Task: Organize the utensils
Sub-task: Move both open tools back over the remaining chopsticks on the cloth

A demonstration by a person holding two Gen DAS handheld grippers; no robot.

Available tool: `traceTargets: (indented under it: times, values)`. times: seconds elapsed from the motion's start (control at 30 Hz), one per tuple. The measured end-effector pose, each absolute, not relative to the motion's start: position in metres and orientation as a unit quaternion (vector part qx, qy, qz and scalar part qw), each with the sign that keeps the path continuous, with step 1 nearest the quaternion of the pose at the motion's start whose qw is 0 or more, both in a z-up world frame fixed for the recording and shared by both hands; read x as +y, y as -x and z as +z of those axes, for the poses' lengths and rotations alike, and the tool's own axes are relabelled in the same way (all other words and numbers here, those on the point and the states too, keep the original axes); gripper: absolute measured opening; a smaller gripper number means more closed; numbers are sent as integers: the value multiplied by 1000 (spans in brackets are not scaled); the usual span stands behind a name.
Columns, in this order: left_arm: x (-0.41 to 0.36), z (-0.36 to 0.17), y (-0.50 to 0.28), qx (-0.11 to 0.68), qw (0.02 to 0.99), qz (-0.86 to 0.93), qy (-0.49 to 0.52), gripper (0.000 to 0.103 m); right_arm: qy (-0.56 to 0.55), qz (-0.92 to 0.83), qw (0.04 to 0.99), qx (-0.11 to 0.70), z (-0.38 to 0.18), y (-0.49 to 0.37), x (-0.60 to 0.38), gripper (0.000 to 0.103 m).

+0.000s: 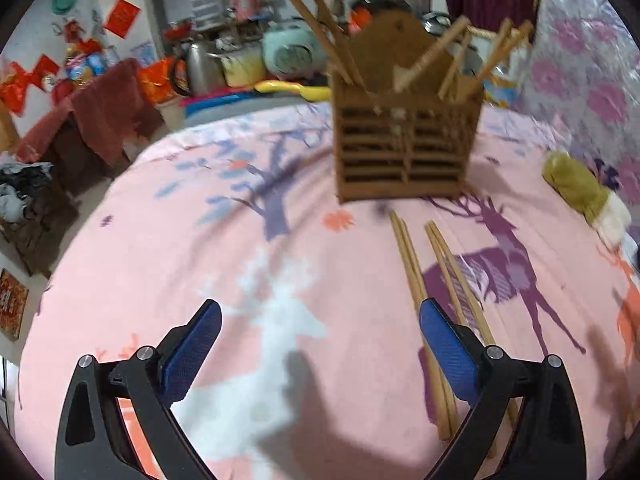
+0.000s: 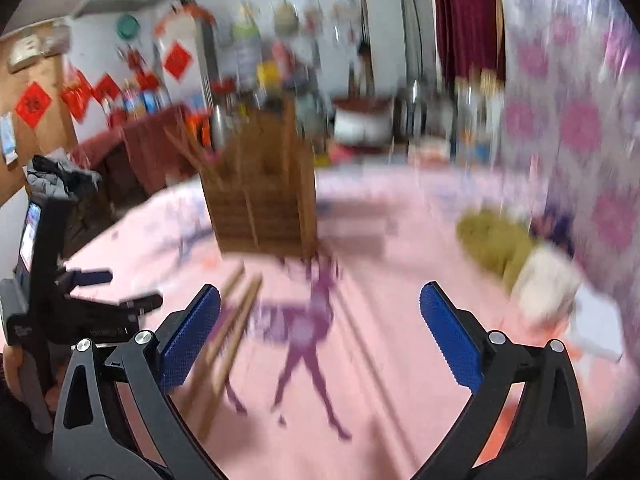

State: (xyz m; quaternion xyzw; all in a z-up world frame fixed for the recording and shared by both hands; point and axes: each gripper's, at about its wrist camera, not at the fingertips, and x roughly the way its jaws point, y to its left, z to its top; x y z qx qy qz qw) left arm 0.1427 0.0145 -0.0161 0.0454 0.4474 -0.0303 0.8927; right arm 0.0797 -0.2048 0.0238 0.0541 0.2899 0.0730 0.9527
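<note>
Chopsticks (image 1: pixel 420 280) on pink cloth (image 1: pixel 200 240) before wooden holder (image 1: pixel 404 148): light, stiff, thin, likely slippery; pinch mid-shaft. Left gripper (image 1: pixel 320 344) and right gripper (image 2: pixel 320 332) both spread wide, empty.

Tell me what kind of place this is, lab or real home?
Looks like a lived-in home, probably a dining or kitchen corner. A round table with a pink deer-print cloth holds a wooden utensil holder, behind it a kettle and rice cooker sit on a cluttered counter, and red paper decorations hang on the walls.
</note>
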Motion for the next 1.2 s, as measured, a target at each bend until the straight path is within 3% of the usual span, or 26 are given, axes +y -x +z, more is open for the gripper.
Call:
traceTargets:
  times: [0.13,0.4,1.2]
  values:
    - [11,-34,-148,481,874,-51,-46,97,-89,82,931,345,9,-95,-211,97]
    - [10,-57,-156,530,844,-82,-18,97,-68,72,932,349,9,-93,-209,97]
    - [8,-63,-175,529,845,-74,-29,98,-102,57,927,356,7,-99,-222,97]
